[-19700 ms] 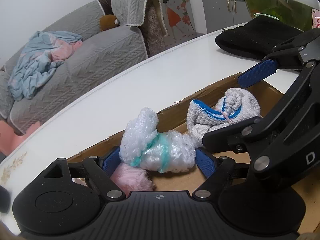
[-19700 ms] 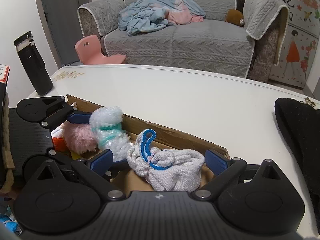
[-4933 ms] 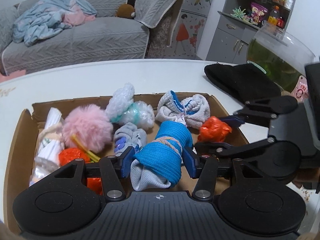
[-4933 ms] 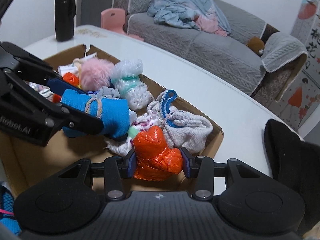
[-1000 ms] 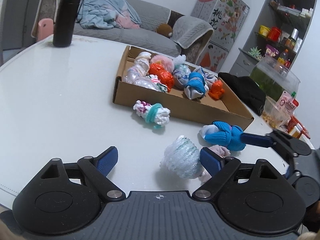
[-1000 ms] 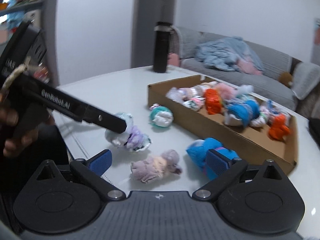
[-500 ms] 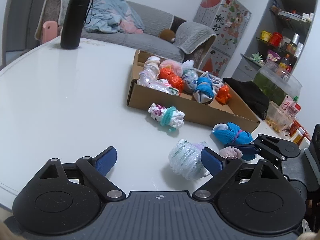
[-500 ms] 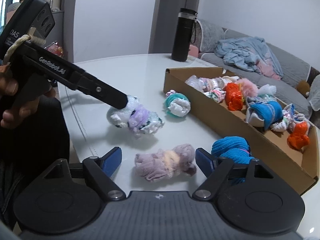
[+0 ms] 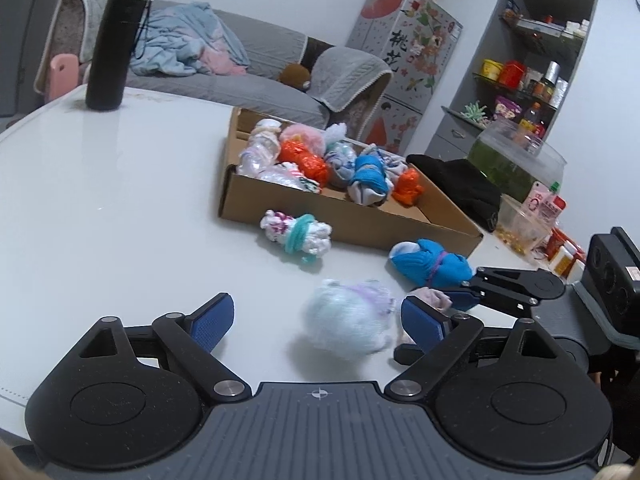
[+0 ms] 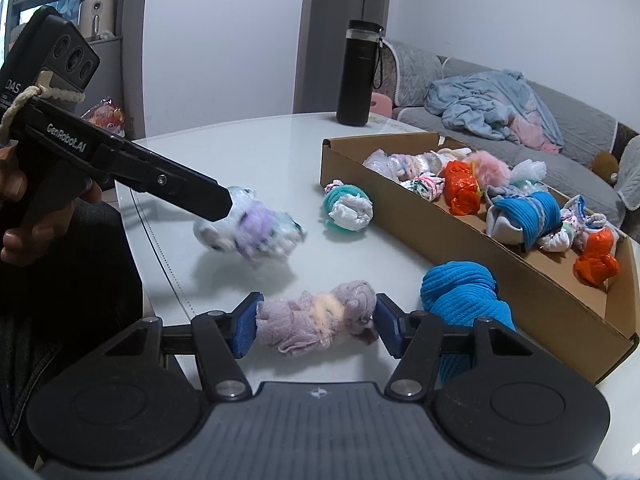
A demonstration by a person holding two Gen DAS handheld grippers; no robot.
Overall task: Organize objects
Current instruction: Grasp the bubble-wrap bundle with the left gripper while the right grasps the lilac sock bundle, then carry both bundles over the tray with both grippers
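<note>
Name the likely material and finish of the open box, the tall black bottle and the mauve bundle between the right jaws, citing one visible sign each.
Box: corrugated cardboard, matte brown, raw cut edges. Black bottle: probably metal or plastic, satin, with a clear band under the cap. Mauve bundle: soft knit fabric, fuzzy and ribbed, likely a rolled sock.

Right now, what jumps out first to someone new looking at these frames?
The cardboard box packed with bright rolled bundles, in orange, blue and pink, sits mid-table. In front of it, the right gripper is closed around a mauve sock roll, with a blue sock roll beside it. The left gripper hangs open at a blurred white-and-lilac bundle.
</note>
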